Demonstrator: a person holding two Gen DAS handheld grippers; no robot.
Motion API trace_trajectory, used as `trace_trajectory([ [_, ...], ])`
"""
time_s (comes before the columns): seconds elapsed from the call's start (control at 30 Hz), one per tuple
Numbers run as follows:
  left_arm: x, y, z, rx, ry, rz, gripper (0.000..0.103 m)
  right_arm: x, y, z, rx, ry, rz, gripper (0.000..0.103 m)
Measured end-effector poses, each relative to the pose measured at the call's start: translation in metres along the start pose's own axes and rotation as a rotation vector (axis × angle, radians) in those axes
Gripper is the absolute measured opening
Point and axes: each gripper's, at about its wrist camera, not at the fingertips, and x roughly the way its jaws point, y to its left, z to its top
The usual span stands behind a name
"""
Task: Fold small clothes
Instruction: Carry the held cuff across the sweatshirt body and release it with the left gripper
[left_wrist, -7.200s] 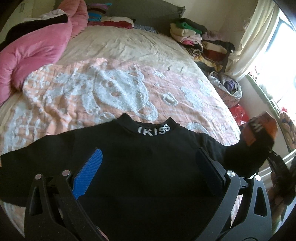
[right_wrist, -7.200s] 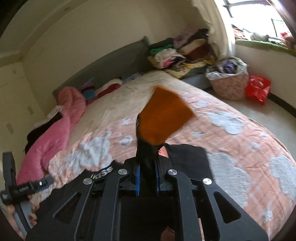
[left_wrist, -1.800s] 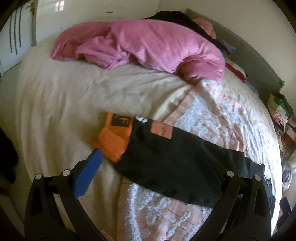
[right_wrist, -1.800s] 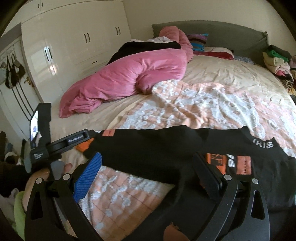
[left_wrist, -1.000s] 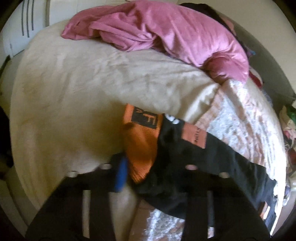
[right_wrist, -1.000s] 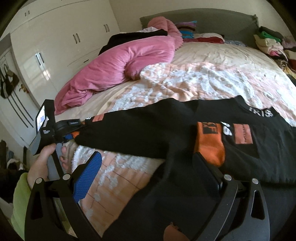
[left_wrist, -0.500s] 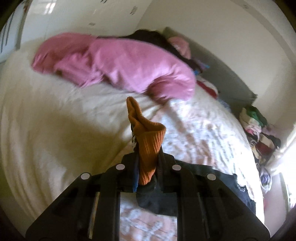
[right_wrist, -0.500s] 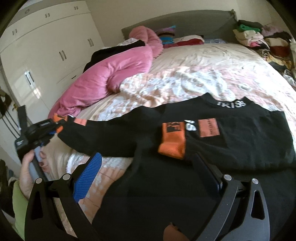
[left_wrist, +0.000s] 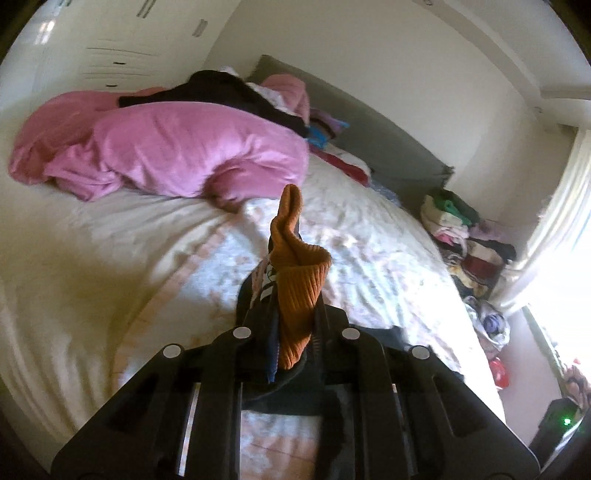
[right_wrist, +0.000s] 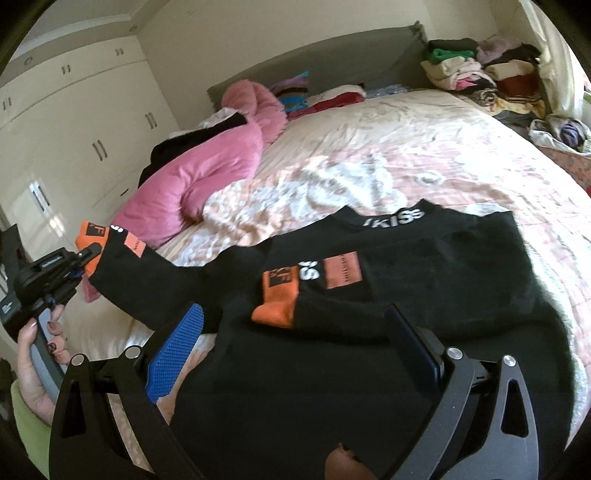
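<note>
The black sweater (right_wrist: 424, 266) lies spread on the bed (right_wrist: 424, 147) just ahead of the right gripper (right_wrist: 295, 347), whose jaws stand apart over the hem with nothing between them; one sleeve is already folded across the chest, its orange cuff (right_wrist: 277, 299) lying just beyond the fingertips. The other sleeve's orange cuff (left_wrist: 299, 291) is clamped in the left gripper (left_wrist: 295, 332), lifted clear of the bed off to the right gripper's left. Only the ribbed cuff is pinched, so I judge it could slip free mid-swing, or the pull could drag the body and undo the folded sleeve, since nothing pins the sweater down.
</note>
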Motion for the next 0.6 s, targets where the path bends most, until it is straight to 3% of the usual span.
trace_trajectory([
  [0.6, 0.007, -0.09, -0.001, 0.13, 0.054, -0.143, 0.007, -0.06, -0.066, 0.008, 0.142, -0.119, -0.076, 0.098],
])
